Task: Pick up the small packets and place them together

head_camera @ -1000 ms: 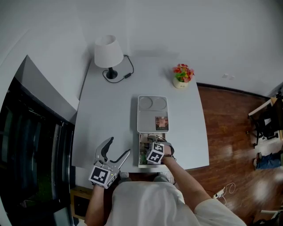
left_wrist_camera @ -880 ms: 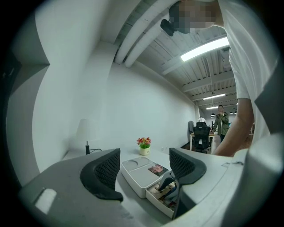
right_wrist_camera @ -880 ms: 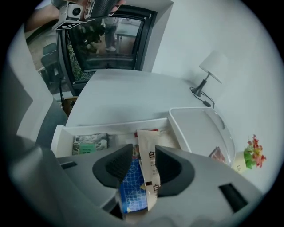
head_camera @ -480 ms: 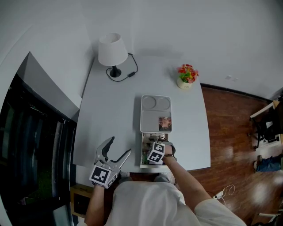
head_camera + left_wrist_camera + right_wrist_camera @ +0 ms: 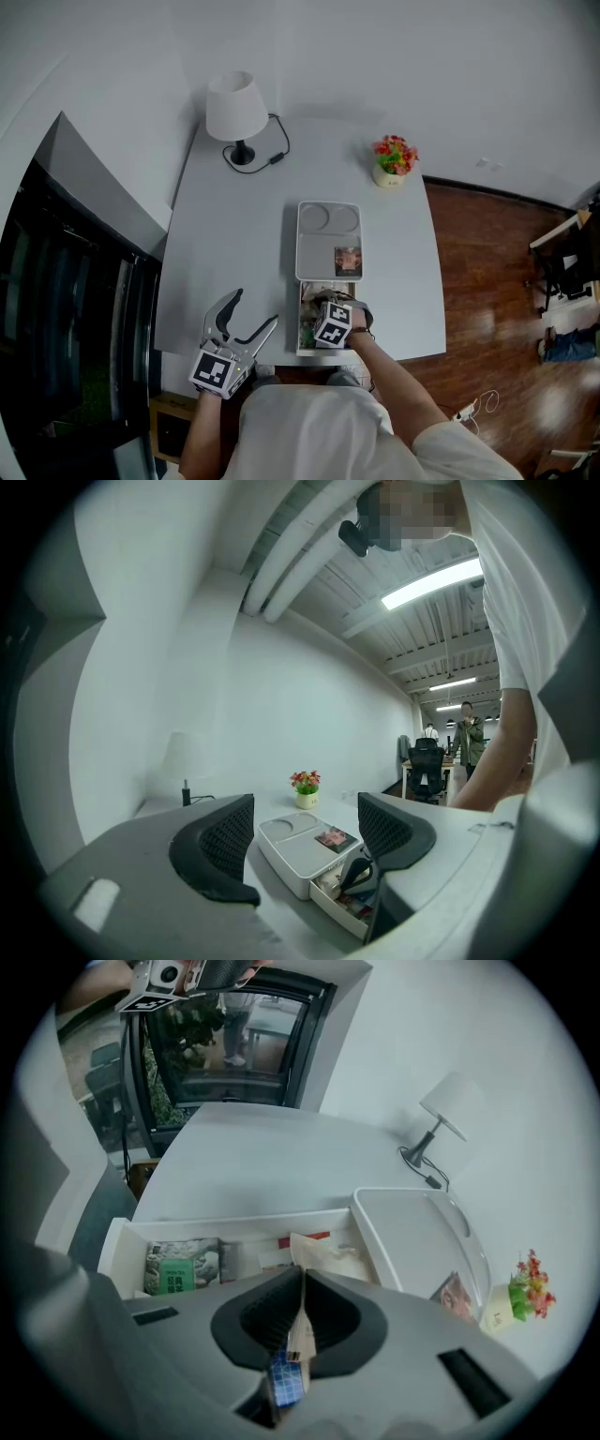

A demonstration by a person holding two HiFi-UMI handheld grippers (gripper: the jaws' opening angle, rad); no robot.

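A white lidded box [image 5: 309,246] lies mid-table with its drawer [image 5: 302,319] pulled out toward me. One small packet [image 5: 347,258] lies on the lid. My right gripper [image 5: 323,305] points down into the drawer. Its jaws have just been closing and now pinch a thin tan and blue packet [image 5: 300,1335] between the pads. A green tea packet [image 5: 178,1267] and a tan packet [image 5: 323,1255] lie in the drawer. My left gripper [image 5: 251,314] stands open and empty near the table's front edge, left of the box [image 5: 291,846].
A white lamp [image 5: 234,108] with a black cord stands at the back left of the table. A small flower pot [image 5: 394,159] sits at the back right. A dark glass wall runs along the left, and wooden floor lies to the right.
The head view shifted slightly after the earliest frame. Both grippers keep their places, the right one still down in the drawer.
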